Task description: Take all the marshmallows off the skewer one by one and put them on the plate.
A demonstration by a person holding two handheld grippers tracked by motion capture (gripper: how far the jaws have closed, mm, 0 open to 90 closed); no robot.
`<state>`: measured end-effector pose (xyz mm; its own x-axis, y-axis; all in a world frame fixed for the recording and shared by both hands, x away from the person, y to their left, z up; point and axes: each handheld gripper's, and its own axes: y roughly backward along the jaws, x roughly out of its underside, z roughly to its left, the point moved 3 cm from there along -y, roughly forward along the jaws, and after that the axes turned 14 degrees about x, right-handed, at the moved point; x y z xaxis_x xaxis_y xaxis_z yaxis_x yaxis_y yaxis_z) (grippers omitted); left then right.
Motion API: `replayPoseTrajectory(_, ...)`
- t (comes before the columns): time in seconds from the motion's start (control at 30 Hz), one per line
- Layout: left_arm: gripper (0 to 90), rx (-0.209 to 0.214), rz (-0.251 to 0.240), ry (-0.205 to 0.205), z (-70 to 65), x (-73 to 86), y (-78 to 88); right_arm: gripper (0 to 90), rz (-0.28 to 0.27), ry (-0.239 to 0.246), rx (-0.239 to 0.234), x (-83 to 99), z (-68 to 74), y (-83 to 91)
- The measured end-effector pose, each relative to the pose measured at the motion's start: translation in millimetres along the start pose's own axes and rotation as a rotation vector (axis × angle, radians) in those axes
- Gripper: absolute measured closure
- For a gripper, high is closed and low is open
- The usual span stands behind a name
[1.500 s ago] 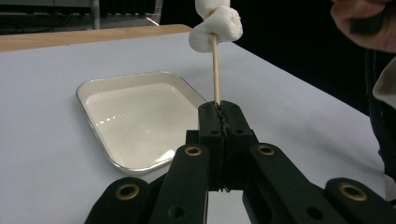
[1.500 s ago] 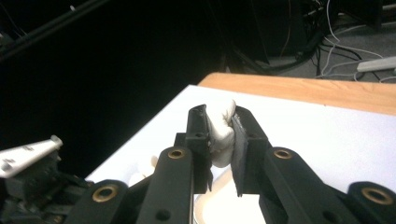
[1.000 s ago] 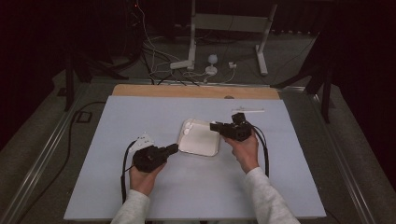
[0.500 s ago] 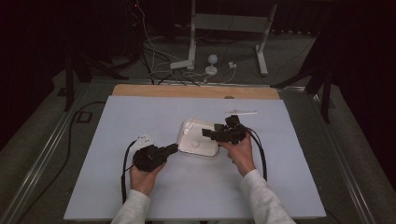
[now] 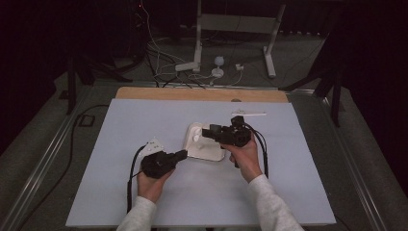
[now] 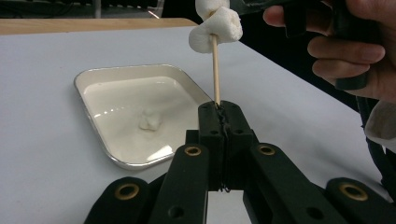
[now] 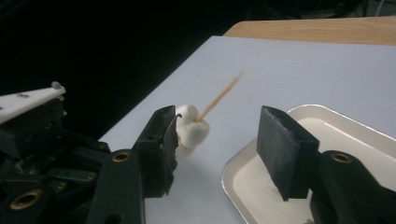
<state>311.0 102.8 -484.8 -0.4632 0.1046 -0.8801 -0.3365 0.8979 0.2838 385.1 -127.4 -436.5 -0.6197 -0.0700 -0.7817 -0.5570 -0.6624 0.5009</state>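
My left gripper [image 6: 220, 112] is shut on the lower end of a thin wooden skewer [image 6: 215, 70], which stands up from its tips. White marshmallows [image 6: 217, 25] are threaded on the skewer near its top. In the high view the left gripper [image 5: 183, 154] sits at the near left edge of a white tray [image 5: 211, 158]. My right gripper [image 5: 207, 132] is over the tray, pointing left. Its jaws have just been closing, and they stand apart around the marshmallow [image 7: 191, 126], which lies against one jaw only. The skewer tip [image 7: 222, 95] pokes out past it.
One loose marshmallow [image 6: 150, 120] lies in the tray [image 6: 121, 93]. A white stick [image 5: 248, 114] lies on the grey mat behind the right hand. A wooden strip [image 5: 202, 94] runs along the mat's far edge, with cables and stand legs beyond.
The right gripper has shifted a little to the left over the tray, toward the skewer. The left hand has stayed where it was.
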Motion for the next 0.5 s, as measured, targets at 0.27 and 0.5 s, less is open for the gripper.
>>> replayPoseTrajectory(0.27, 90.0, 0.017, -0.001, -0.014, -3.3, -0.7, -2.3, 54.8, 0.024, -0.045, -0.065, 1.3, 2.4, -5.1)
replayPoseTrajectory(0.5, 90.0, 0.022, 0.002, -0.038, -6.9, -1.1, -5.1, 63.2, 0.049, -0.064, -0.119, 1.9, 7.3, -8.9)
